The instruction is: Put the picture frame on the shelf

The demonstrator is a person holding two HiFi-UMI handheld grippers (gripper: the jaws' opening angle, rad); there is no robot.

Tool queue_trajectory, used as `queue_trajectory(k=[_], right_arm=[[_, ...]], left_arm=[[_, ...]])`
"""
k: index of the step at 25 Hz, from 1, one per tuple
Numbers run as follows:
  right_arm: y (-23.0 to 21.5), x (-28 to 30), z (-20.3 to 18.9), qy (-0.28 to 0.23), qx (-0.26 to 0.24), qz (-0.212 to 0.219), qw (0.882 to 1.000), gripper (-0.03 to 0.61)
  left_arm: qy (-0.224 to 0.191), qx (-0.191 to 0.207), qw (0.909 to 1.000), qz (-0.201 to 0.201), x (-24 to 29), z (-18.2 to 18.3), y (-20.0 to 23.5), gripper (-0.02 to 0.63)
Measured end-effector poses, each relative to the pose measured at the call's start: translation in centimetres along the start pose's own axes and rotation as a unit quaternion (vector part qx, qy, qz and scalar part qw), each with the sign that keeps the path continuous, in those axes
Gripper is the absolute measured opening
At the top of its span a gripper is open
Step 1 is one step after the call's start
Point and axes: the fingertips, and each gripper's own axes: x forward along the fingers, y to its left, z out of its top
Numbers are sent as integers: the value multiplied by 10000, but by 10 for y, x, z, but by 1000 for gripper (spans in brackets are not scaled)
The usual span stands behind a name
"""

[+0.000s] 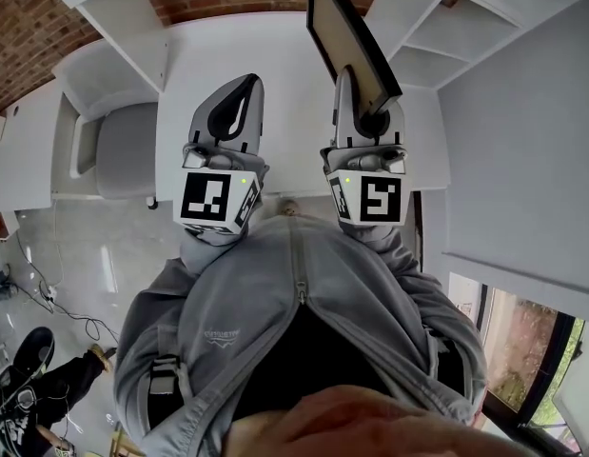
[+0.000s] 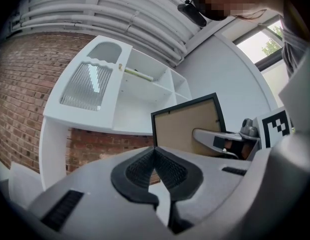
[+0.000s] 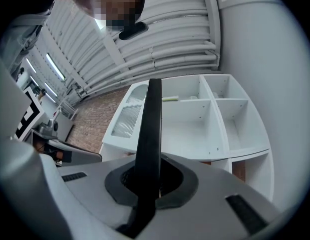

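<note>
My right gripper [image 1: 362,100] is shut on the lower edge of the picture frame [image 1: 348,34], a black frame with a tan back, held upright above the white desk [image 1: 275,65]. In the right gripper view the frame [image 3: 150,129] shows edge-on between the jaws of the right gripper [image 3: 148,181], facing the white shelf unit [image 3: 210,121] with its open compartments. My left gripper [image 1: 245,90] hovers beside it to the left, shut with nothing in it. From the left gripper [image 2: 155,165] view the frame [image 2: 187,124] stands to the right, in front of the shelf unit [image 2: 144,91].
A grey chair [image 1: 123,149] stands left of the desk. A brick wall [image 2: 29,89] runs behind the shelf unit. The unit's left part has a ribbed glass door [image 2: 87,86]. A pale rod [image 2: 139,74] lies in an upper compartment. White shelves [image 1: 437,36] are at the upper right.
</note>
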Motion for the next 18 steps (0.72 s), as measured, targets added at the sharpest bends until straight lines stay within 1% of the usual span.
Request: queue_trajectory(k=[7, 13, 18], right_arm=[[-18, 13, -11, -100, 92, 156, 9998, 35], [-6, 19, -13, -104, 107, 322, 9994, 34], [0, 23, -4, -155, 7, 336, 9993, 34]], left_arm=[[-14, 70, 9998, 167, 19, -4, -4, 8], [60, 7, 9994, 337, 14, -8, 9, 8], [21, 69, 9997, 219, 18, 2, 9, 8]])
